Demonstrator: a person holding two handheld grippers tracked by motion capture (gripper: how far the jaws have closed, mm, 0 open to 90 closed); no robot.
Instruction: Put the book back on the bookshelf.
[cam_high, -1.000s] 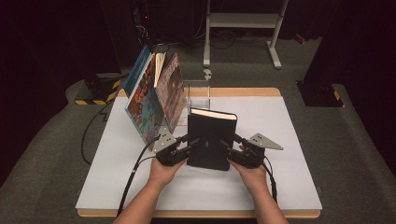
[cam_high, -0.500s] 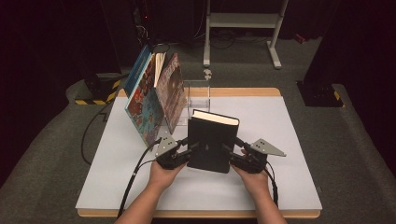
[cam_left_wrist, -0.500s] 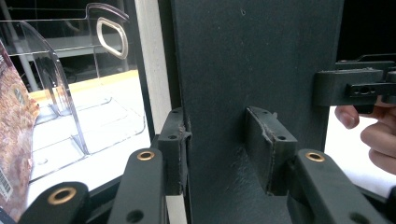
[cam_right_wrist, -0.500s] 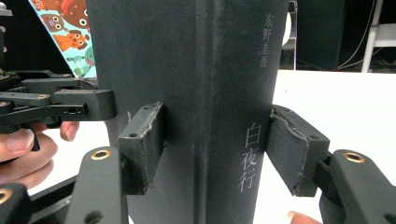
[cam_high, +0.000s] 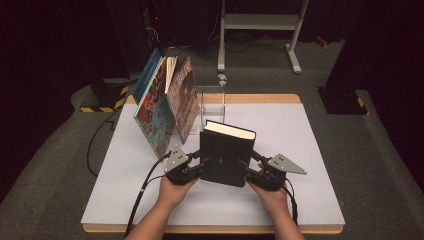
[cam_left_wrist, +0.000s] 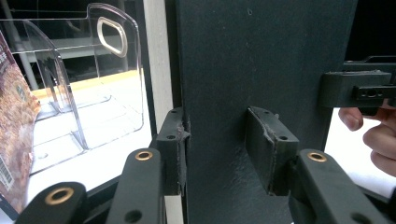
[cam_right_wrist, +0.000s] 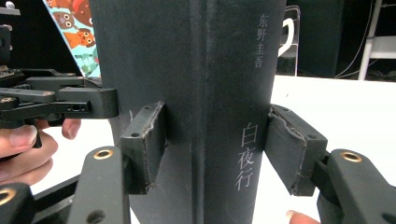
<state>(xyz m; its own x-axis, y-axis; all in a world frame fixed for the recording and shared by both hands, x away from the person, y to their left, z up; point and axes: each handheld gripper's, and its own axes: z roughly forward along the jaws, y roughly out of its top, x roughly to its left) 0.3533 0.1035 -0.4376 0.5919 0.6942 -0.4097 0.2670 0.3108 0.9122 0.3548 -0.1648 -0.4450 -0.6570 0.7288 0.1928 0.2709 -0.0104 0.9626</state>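
Nearest the viewer, in the high view, two forearms enter from the bottom edge, each hand carrying a gripper. The left gripper (cam_high: 196, 167) and the right gripper (cam_high: 250, 169) flank a black book (cam_high: 227, 155) that stands upright near the middle of the white bench (cam_high: 310, 145), page edges facing up.

In the left gripper view, the left gripper (cam_left_wrist: 219, 147) straddles the book's (cam_left_wrist: 261, 60) fore-edge side: one pad lies against the cover near the page block, the other against the cover's face, so the jaws are grasping the book. The right gripper (cam_left_wrist: 357, 91) and fingers (cam_left_wrist: 369, 133) appear beyond the book's far edge.

In the right gripper view, the right gripper (cam_right_wrist: 217, 147) straddles the book's (cam_right_wrist: 187, 56) spine, which bears pale vertical lettering. The left pad touches the cover; the right pad sits close at the spine's edge, though contact there cannot be judged. The jaws are taken as grasping the book. The left gripper (cam_right_wrist: 70, 102) shows behind, at the left.

Beyond the book stands a clear plastic holder (cam_high: 212, 102), just behind it and apart from it. To its left, three picture books (cam_high: 167, 102) lean together on the bench. Farther back, off the bench, a white frame (cam_high: 260, 22) stands on the grey floor (cam_high: 60, 145).
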